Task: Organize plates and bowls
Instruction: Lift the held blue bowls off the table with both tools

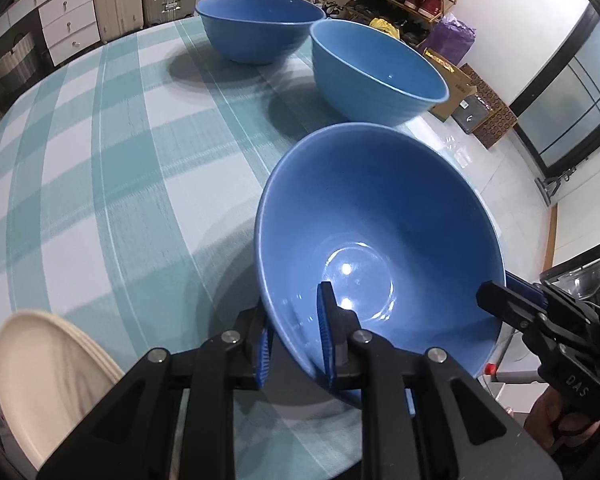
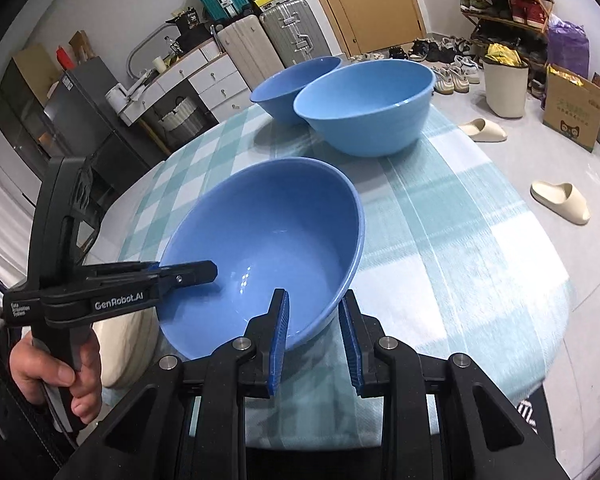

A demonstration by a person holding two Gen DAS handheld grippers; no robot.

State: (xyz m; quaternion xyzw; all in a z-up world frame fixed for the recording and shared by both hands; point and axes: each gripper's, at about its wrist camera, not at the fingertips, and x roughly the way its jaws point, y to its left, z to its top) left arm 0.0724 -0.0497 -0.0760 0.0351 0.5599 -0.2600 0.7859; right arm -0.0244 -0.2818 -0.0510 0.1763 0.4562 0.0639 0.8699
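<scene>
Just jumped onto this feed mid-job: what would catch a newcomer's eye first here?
The big blue bowl in the foreground, tilted and held off the checked tablecloth by both tongs: the left tongs clamp its near rim, the right tongs clamp the opposite side. Behind it, two more blue bowls stand upright, close together at the table's far end. A stack of cream plates lies at the near left edge.

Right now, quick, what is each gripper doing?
Left gripper: shut on the rim of the near blue bowl.
Right gripper: shut on the same bowl's rim, on the other side.
</scene>
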